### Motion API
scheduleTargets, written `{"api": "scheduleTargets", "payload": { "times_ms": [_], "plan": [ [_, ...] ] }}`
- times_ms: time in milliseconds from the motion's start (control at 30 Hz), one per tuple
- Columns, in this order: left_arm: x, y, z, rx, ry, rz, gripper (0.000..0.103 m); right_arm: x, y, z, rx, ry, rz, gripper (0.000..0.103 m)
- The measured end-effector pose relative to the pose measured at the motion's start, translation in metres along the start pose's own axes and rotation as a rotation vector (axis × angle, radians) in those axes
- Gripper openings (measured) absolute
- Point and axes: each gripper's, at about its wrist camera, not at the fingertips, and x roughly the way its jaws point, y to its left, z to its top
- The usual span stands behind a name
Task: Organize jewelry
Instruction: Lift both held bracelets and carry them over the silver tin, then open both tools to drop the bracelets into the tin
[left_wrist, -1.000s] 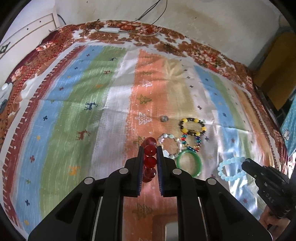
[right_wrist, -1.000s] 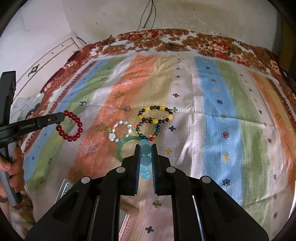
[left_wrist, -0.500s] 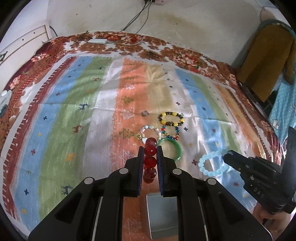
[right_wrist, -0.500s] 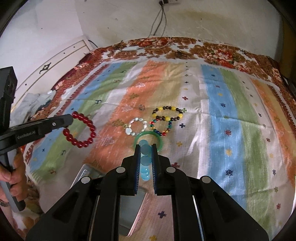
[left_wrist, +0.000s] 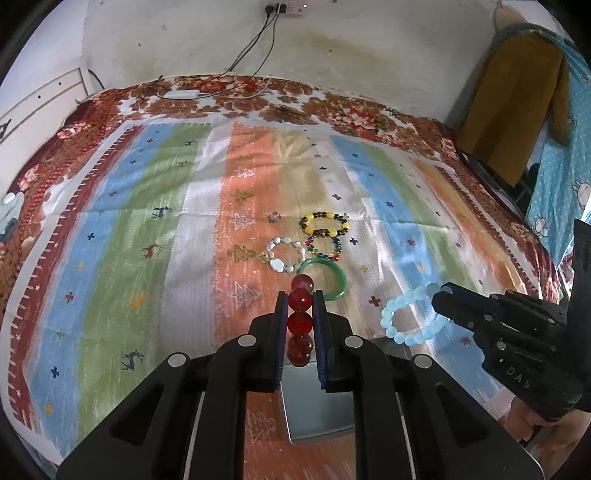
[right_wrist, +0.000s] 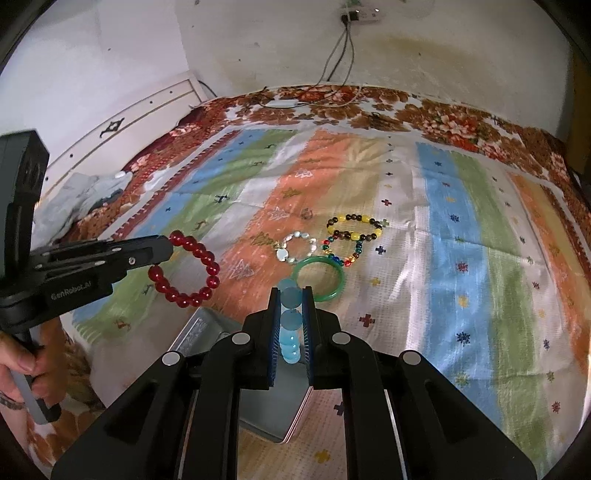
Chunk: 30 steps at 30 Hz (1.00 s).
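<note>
Left gripper (left_wrist: 300, 314) pinched shut on round red glass-like bead bracelet (right_wrist: 184, 269), hanging clear above striped, patterned bedspread (left_wrist: 110, 258). Right gripper (right_wrist: 291, 317) clamped on pale blue translucent bead bracelet (left_wrist: 413, 317), likewise aloft. Shallow grey metal tin (right_wrist: 207, 332) below both, on the near edge of the bedspread. Probably light, limp on elastic cord, slick-surfaced; prone to swing and roll. Best gripped across one or two beads, as now. Rigid green bangle (left_wrist: 328, 277) remaining on the cloth: stiff, likely brittle; to be taken across the rim.

Six bracelets (right_wrist: 319, 278) in all, one loose bead (right_wrist: 306, 213), one metal tin (right_wrist: 207, 328), two tools (right_wrist: 291, 295).
</note>
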Motion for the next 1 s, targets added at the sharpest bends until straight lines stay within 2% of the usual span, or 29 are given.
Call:
{"api": "scheduleTargets", "payload": {
  "times_ms": [433,667,733,867,933,1000],
  "plan": [
    [-0.009,-0.006,-0.024,0.006,0.011,-0.029,0.013,-0.002,0.015,-0.016,-0.022,0.031,0.058,0.012],
    [-0.002,0.0,-0.028,-0.051,0.063,-0.107,0.015,0.003,0.004,-0.019,0.06,0.068,0.111,0.014],
    [-0.004,0.002,-0.026,-0.055,0.047,-0.095,0.026,0.002,0.001,-0.018,0.062,0.06,0.092,0.033],
    [-0.004,0.006,-0.025,-0.067,0.037,-0.054,0.032,0.002,-0.003,-0.018,0.07,0.051,0.073,0.034],
    [-0.002,0.008,-0.023,-0.065,0.036,-0.019,0.036,0.004,-0.004,-0.018,0.067,0.053,0.058,0.042],
    [0.001,0.011,-0.02,-0.066,0.04,-0.012,0.039,0.006,-0.007,-0.017,0.065,0.052,0.05,0.045]
  ]
}}
